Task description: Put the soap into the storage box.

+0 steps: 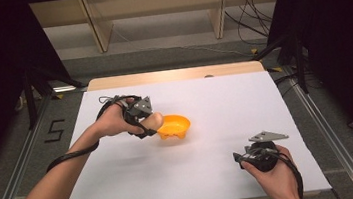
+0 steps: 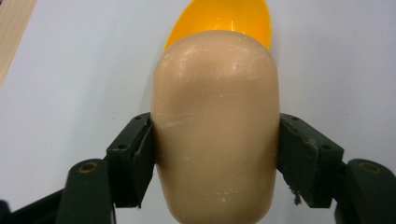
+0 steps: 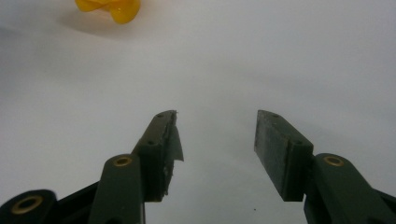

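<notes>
An orange bowl (image 1: pixel 174 126) stands on the white table (image 1: pixel 213 176) a little left of centre. My left gripper (image 1: pixel 153 124) is shut on a smooth beige egg-shaped object (image 1: pixel 155 120), held just at the bowl's left rim. In the left gripper view the beige object (image 2: pixel 215 126) sits squeezed between both pads, with the orange bowl (image 2: pixel 223 18) behind it. My right gripper (image 1: pixel 236 157) rests near the table's front right, open, with nothing between its jaws. In the right gripper view, the right gripper (image 3: pixel 215 133) faces bare table and the orange bowl (image 3: pixel 109 9) lies far off at the top left.
A wooden strip (image 1: pixel 176 75) runs along the table's far edge. Wooden shelving legs (image 1: pixel 97 30) and black cables (image 1: pixel 250 15) stand on the floor beyond. Metal rails (image 1: pixel 17 173) flank the table on both sides.
</notes>
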The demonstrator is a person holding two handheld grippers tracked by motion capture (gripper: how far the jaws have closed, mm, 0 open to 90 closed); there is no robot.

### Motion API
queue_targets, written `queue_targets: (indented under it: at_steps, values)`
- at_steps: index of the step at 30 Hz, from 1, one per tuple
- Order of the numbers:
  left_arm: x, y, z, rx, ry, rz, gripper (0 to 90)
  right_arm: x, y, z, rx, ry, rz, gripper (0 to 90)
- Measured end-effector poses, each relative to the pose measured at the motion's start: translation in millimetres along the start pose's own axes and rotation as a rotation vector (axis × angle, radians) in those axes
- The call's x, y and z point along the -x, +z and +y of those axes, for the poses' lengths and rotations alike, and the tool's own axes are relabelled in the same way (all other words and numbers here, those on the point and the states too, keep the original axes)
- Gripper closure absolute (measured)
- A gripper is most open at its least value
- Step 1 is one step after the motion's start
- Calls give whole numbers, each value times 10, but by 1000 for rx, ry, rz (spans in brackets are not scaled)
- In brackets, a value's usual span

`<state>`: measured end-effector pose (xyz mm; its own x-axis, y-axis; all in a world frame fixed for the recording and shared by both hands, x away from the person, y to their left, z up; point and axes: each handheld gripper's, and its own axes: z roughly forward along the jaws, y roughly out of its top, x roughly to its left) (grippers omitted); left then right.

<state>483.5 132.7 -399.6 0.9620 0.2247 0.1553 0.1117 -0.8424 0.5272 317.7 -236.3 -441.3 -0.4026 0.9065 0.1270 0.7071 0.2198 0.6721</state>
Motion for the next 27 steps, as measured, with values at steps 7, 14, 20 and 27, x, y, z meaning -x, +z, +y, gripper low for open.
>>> queue_targets:
  at_steps: [7,14,20,27]
  values:
    - [-11,20,41,-1,3,-10,323,-21,-1,2,3,27,-4,493]
    - [-14,52,107,-3,37,-16,323,-15,15,1,10,22,-16,493]
    - [-19,74,139,5,45,-18,323,-14,-22,-1,-14,14,-14,493]
    - [-26,89,163,8,56,-22,323,-14,-23,-2,-14,14,-14,493]
